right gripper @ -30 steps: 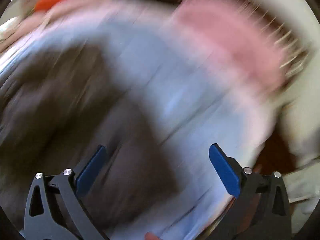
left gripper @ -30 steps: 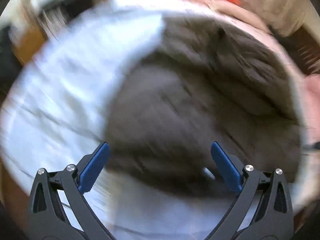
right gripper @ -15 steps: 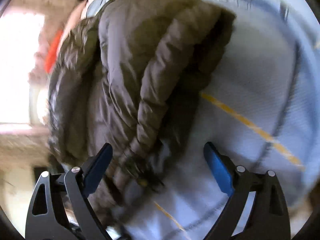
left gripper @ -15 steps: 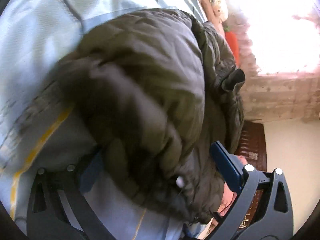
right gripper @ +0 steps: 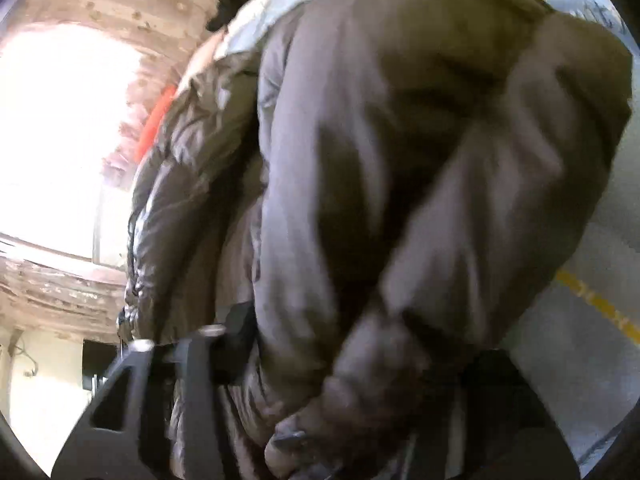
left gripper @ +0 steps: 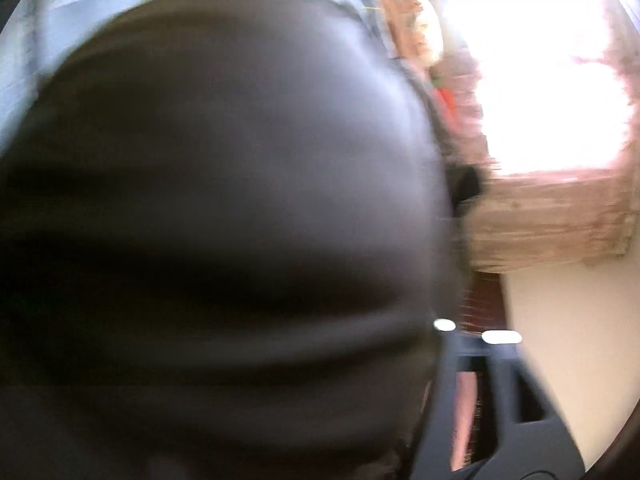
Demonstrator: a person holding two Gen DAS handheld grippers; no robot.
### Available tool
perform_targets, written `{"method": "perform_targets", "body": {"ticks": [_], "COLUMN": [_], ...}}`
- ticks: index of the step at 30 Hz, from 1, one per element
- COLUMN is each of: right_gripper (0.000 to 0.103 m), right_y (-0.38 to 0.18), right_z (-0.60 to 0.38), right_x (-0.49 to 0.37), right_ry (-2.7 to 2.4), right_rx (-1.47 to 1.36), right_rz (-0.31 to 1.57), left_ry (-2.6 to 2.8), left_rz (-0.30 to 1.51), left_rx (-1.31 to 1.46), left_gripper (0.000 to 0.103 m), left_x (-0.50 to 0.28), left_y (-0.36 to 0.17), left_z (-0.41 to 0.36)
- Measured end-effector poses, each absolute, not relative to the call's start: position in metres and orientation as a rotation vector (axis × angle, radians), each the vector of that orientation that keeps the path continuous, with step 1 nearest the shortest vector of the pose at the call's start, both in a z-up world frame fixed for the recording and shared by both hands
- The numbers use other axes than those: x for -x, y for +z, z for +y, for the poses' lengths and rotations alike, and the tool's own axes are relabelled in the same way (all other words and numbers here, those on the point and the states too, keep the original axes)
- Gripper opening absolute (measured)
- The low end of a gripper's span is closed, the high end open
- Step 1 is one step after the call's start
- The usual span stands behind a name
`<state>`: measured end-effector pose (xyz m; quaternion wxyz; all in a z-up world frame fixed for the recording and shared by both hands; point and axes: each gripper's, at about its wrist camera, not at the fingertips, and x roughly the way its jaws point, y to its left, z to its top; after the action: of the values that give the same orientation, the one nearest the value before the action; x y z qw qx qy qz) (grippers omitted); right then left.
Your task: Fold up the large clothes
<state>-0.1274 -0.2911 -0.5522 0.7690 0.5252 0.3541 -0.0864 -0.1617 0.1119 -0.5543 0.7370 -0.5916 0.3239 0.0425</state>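
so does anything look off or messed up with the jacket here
Nothing looks damaged or spilled. The puffer jacket is bunched up on the light blue sheet, not flat, with folds crowding both tongs. In the left wrist view it fills most of the frame as a dark blur.

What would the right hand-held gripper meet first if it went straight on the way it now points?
Most likely the dark puffer jacket: its bulk fills the view ahead of the right hand-held gripper and already bunches between the fingers. The pale blue sheet lies behind it.
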Motion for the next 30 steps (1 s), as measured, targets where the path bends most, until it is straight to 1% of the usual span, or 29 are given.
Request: {"method": "perform_targets", "body": {"ticks": [2,4,7,10,12,15,19,20,23,26,28,30], "right_gripper": [0.023,0.019,0.017,0.017,0.017,0.017,0.017,0.017,0.017,0.017,0.017,0.017], "right_y": [-0.562,-0.573,-0.583,-0.579,-0.571,-0.556,-0.517,-0.508,-0.474,-0.440,-0.416,-0.405], "right_z": [-0.289,-0.290,-0.296,-0.296,-0.298,-0.299,-0.298,-0.310,-0.320,-0.326,-0.328,-0.332], "right_x": [0.125,0.126,0.133,0.127,0.126,0.126,0.112,0.122,0.099,0.055,0.009,-0.031], "right_ry": [-0.182,-0.173,-0.151,-0.132,-0.115,-0.066,-0.002,0.009,0.045,0.099,0.094,0.090], "right_rx": [-1.167,-1.235,-1.330,-1.306,-1.298,-1.357,-1.336,-1.326,-1.314,-1.242,-1.136,-1.132], "right_rz": [0.731,0.699,0.663,0.668,0.675,0.648,0.636,0.633,0.617,0.674,0.738,0.780], "left_ry": [0.051,0.015,0.001,-0.008,-0.023,-0.056,-0.093,-0.101,-0.093,-0.062,-0.056,-0.029], "left_rz": [0.656,0.608,0.572,0.535,0.521,0.489,0.529,0.523,0.500,0.528,0.561,0.608], "left_rx": [1.352,1.383,1.393,1.434,1.455,1.511,1.374,1.365,1.392,1.329,1.285,1.290], "left_gripper": [0.020,0.016,0.013,0.012,0.012,0.013,0.013,0.013,0.013,0.014,0.015,0.015], "left_x": [0.172,0.177,0.178,0.179,0.178,0.173,0.148,0.143,0.115,0.069,0.042,0.001], "left_y": [-0.563,-0.568,-0.568,-0.567,-0.557,-0.530,-0.465,-0.453,-0.422,-0.385,-0.365,-0.349], "left_z": [0.114,0.113,0.109,0.106,0.103,0.095,0.082,0.081,0.085,0.084,0.072,0.076]}}
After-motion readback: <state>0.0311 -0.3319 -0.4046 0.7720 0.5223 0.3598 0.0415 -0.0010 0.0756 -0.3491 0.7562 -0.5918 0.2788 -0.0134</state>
